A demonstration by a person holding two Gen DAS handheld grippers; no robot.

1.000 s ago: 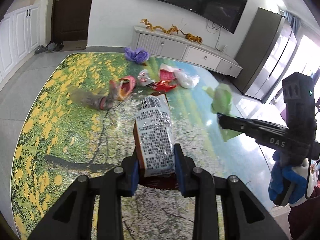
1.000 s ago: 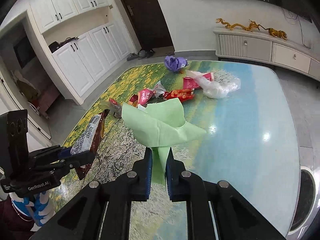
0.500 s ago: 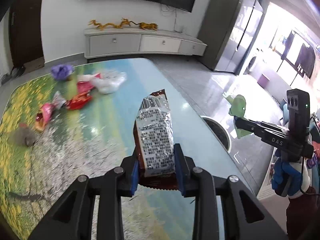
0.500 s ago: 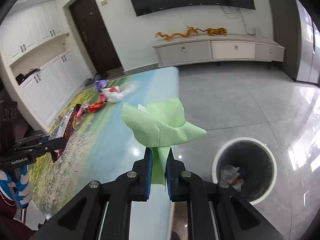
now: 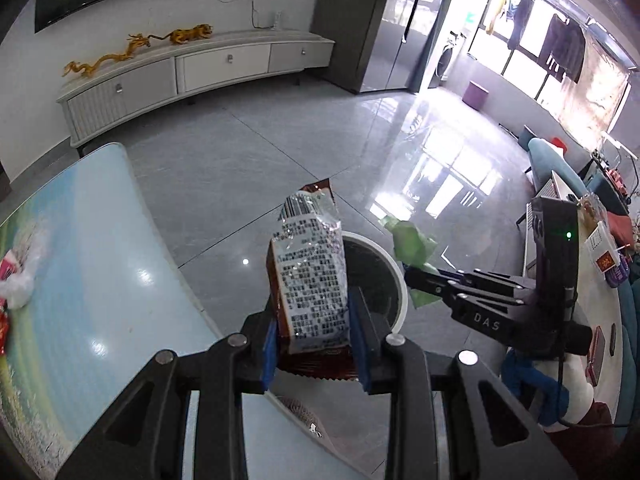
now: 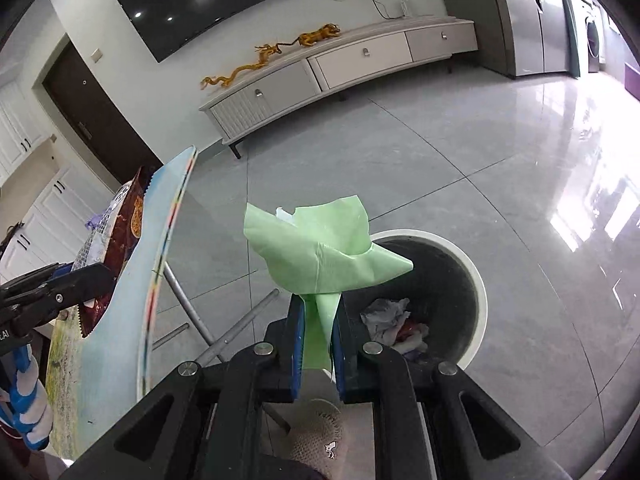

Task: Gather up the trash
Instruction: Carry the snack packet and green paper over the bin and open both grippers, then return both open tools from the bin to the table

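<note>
Off to the left the table (image 5: 100, 280) juts out over the grey floor, a few wrappers lying at its far end. The left gripper (image 5: 314, 334) is clamped on a brown snack bag (image 5: 310, 276), holding it upright just above the white-rimmed bin (image 6: 476, 280). Just to its right, the right gripper (image 6: 316, 338) pinches a crumpled green napkin (image 6: 320, 248) tight over that same bin, which already has scraps at its bottom.
</note>
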